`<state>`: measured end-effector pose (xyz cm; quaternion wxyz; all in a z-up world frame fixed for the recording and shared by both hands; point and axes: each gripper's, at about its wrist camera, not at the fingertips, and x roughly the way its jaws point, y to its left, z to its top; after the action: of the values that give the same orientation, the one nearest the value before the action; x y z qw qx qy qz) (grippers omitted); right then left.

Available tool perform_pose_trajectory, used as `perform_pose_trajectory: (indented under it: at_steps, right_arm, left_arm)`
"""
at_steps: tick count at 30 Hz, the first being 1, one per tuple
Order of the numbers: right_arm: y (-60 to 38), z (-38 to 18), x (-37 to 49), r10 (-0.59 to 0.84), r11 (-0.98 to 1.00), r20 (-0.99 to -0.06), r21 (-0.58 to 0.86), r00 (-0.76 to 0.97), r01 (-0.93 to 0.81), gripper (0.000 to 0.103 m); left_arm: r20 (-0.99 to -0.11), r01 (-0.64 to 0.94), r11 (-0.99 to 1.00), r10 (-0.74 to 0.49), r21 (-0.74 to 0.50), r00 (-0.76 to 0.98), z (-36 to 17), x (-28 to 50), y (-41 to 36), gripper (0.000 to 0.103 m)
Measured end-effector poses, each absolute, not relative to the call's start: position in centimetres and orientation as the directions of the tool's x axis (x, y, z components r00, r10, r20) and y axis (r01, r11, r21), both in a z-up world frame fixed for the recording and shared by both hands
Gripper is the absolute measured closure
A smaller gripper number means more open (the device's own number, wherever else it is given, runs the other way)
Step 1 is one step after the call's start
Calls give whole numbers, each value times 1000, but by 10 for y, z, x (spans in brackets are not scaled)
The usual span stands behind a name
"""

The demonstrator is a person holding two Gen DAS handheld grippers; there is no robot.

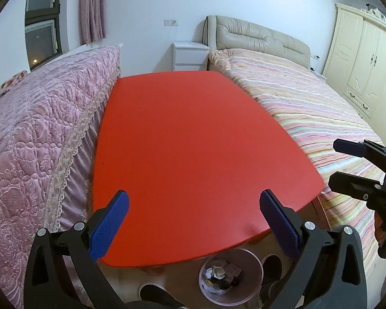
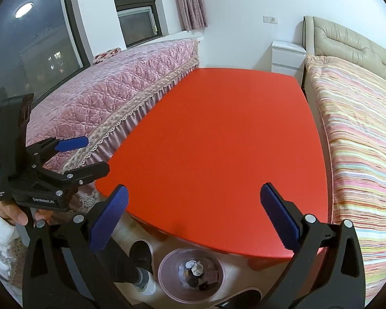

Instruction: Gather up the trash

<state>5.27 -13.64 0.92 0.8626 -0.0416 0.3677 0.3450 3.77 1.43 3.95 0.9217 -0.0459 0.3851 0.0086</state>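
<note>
The trash (image 2: 196, 270) lies in the pink bin (image 2: 167, 262) on the floor just below the near edge of the red table (image 2: 218, 134): crumpled paper and small wrappers, piled at the bottom. We see no scrap on the tabletop, so we judge the collecting to be at or close to its end. The next move, we think, calls only for a check of the floor around the bin and of the two beds beside the table, much of which lies out of view.

Our left gripper (image 1: 193, 221) hangs above the near edge of the table with its blue pads spread wide, holding nothing and touching nothing. Our right gripper (image 2: 193, 219) hangs likewise, spread wide and bare, just beside the left one (image 2: 85, 154). The pink quilted bed (image 1: 38, 134) flanks the table on one side, the striped bed (image 1: 308, 108) on the other.
</note>
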Motion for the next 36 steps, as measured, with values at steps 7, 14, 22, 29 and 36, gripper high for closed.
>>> perform_pose_trajectory:
  at_steps: [7, 14, 22, 29, 36]
  right_arm:
    - [-136, 9, 53, 563, 760, -663, 181, 493, -624, 3]
    - [-138, 9, 53, 563, 760, -663, 182, 493, -624, 3]
    - [-138, 9, 53, 563, 760, -663, 182, 492, -624, 3]
    - [-140, 7, 52, 565, 759, -663, 184, 491, -625, 3]
    - [-139, 7, 51, 565, 759, -663, 183, 491, -625, 3]
  left_arm:
    - [-714, -42, 996, -29, -82, 700, 39, 38, 14, 6]
    - [-714, -39, 996, -33, -85, 699, 38, 38, 14, 6]
    - [-716, -35, 996, -34, -81, 698, 38, 38, 13, 6]
    - [-716, -32, 996, -35, -80, 698, 38, 38, 12, 6]
    - [-717, -30, 996, -37, -80, 697, 37, 38, 12, 6]
